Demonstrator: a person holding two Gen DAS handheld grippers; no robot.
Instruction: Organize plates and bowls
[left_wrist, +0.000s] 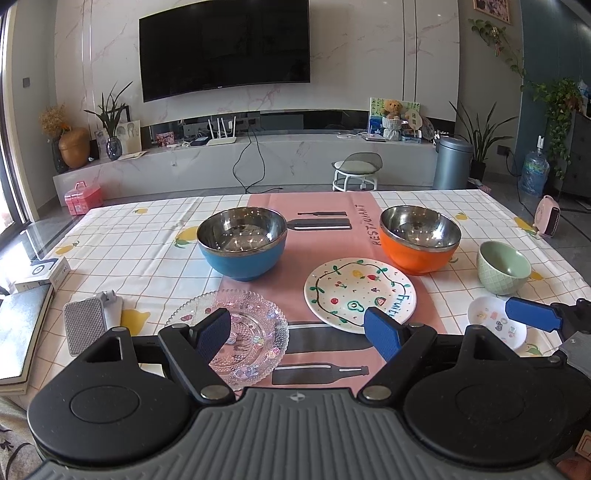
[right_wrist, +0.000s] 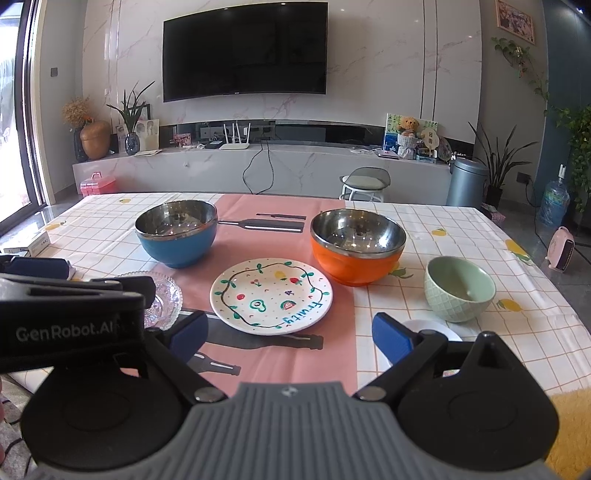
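A blue steel-lined bowl (left_wrist: 242, 242) (right_wrist: 176, 232) and an orange one (left_wrist: 420, 238) (right_wrist: 357, 245) stand at the back. A white fruit-painted plate (left_wrist: 360, 290) (right_wrist: 271, 295) lies between them, nearer me. A clear glass plate (left_wrist: 243, 332) (right_wrist: 162, 299) lies front left, a green bowl (left_wrist: 503, 266) (right_wrist: 459, 288) at right, and a small white dish (left_wrist: 495, 326) (right_wrist: 432, 328) in front of it. My left gripper (left_wrist: 299, 334) is open and empty above the near table. My right gripper (right_wrist: 291, 338) is open and empty; it also shows in the left wrist view (left_wrist: 533, 319).
The table has a checked cloth (left_wrist: 140, 254) with a pink runner (right_wrist: 280, 354). A grey ribbed object (left_wrist: 83, 325) and a box (left_wrist: 40, 273) lie at the left edge. The left gripper's body (right_wrist: 70, 321) fills the left of the right wrist view.
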